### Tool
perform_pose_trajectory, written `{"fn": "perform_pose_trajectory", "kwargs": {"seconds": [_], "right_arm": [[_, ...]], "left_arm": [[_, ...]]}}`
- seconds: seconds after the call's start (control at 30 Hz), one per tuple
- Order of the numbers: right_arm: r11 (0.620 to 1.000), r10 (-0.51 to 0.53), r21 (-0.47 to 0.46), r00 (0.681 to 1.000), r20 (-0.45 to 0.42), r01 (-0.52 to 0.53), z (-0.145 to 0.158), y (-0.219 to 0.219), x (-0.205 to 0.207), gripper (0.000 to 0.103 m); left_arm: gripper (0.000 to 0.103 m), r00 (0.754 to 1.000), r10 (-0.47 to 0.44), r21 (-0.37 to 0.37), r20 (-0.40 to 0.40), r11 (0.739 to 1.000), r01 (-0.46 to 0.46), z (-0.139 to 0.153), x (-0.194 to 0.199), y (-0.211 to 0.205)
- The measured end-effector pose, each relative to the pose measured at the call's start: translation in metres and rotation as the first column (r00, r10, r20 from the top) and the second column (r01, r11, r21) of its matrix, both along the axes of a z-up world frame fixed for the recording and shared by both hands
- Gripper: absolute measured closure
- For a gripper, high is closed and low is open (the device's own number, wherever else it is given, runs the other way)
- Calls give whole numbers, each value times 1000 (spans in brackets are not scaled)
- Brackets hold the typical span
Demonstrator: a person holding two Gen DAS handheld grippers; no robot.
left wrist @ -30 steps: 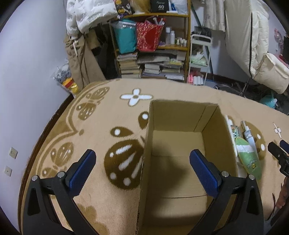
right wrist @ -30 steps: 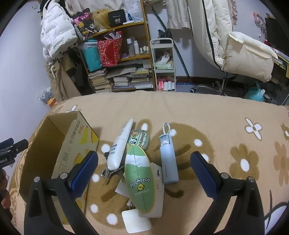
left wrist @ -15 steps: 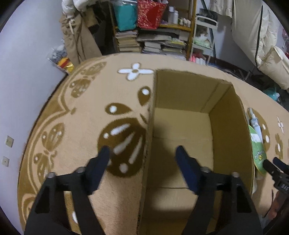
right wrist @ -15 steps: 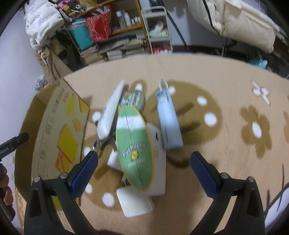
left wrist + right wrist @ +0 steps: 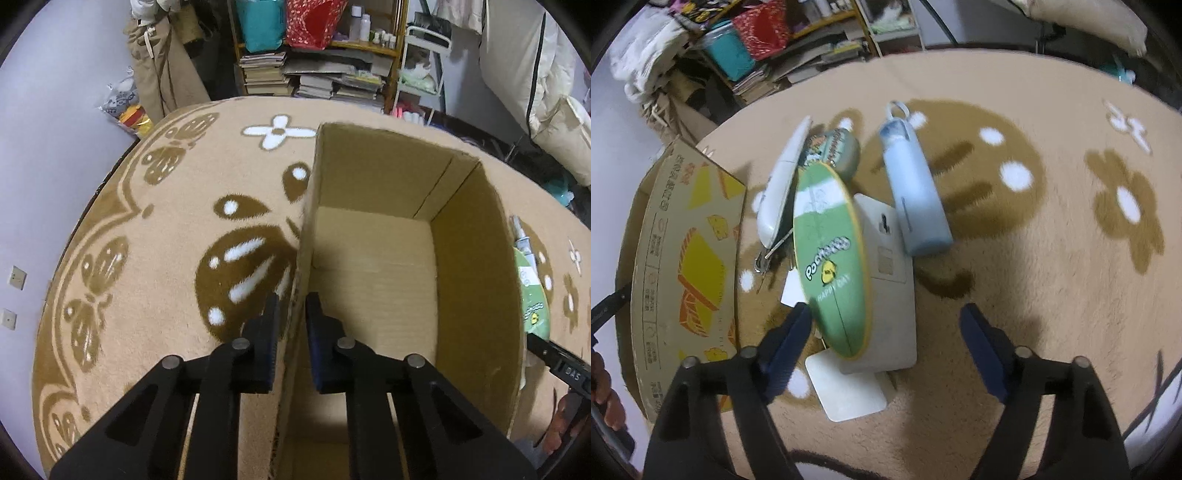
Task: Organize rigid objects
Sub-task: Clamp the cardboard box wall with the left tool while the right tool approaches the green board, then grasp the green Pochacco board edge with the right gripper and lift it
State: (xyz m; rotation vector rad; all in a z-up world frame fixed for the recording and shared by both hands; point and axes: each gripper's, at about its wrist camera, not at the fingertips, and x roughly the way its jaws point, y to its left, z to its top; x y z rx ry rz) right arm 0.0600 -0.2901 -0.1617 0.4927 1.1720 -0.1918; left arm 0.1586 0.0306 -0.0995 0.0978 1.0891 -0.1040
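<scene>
The cardboard box wall is being clamped by the left gripper; the right gripper, spread open, is being lowered over the green Pochacco case, to be gripped next.

The left wrist view looks forward and steeply down along the left tongs, close over the near-left wall of the cardboard box; the right wrist view looks down along the right tongs, near the green oval case; both share the box, the case, the rug and the far bookshelf.
</scene>
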Motion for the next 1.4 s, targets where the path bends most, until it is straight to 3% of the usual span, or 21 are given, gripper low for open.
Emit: {"fn": "perform_pose_trajectory", "kwargs": {"seconds": [0.1,0.17,0.57,0.83,0.9,1.0,1.1,1.17,1.4], "right_arm": [[999,8,39,1000,2,-8,-4,1,1,39],[998,20,55,1000,0,-20,-6,5,2,42],[998,-8,61,1000,2,8,-5,-1,-1,43],[999,20,-51,998,56,-17,9,5,9,43],[999,35,-40,996,79,-32,11,7,11,62],[996,72,-57,991,112,-66,16,11,11,81],[991,99,-100,985,145,-85,22,17,9,91],[989,112,-114,978,177,-93,29,20,9,96],[979,117,-189,963,242,-72,49,25,0,96]], "left_arm": [[95,1000,1,-17,-9,1000,-1,-1,1,2],[95,1000,-2,-18,-9,1000,2,-2,1,2],[94,1000,9,-4,-18,1000,-9,-5,4,2],[94,998,18,-23,-60,1000,-19,-16,6,4],[95,999,14,-24,-53,1000,-15,-15,5,3],[94,999,9,-7,-48,1000,-9,-15,4,1],[94,998,18,-20,-54,1000,-19,-15,5,2],[94,998,21,-23,-56,999,-22,-15,5,3],[94,999,14,-6,-50,1000,-14,-15,4,2]]}}
